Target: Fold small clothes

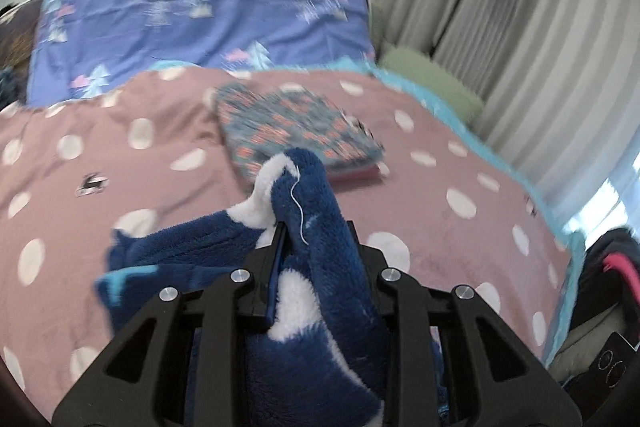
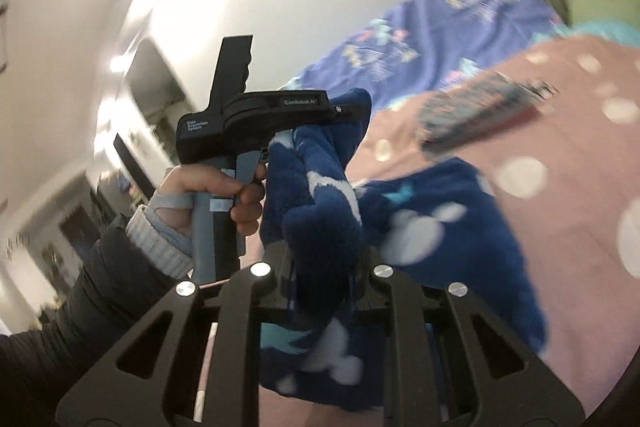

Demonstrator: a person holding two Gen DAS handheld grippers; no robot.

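A dark blue fleece garment [image 1: 320,307] with white patches hangs bunched between both grippers above the bed. My left gripper [image 1: 316,231] is shut on a thick fold of it, which bulges out past the fingers. In the right wrist view my right gripper [image 2: 324,259] is shut on another bunch of the same garment [image 2: 440,211], whose loose part trails down onto the bedspread. The left gripper [image 2: 344,111] shows there too, held by a hand [image 2: 208,187], with its tip buried in the fleece. A folded stack of patterned clothes [image 1: 296,135] lies further back on the bed.
The bed has a pink bedspread with white dots [image 1: 120,187]. A purple-blue patterned pillow [image 1: 200,15] lies at its head, and a green cushion [image 1: 432,75] beside a grey curtain [image 1: 520,7]. A dark bag with a pink strap [image 1: 616,267] sits off the right edge.
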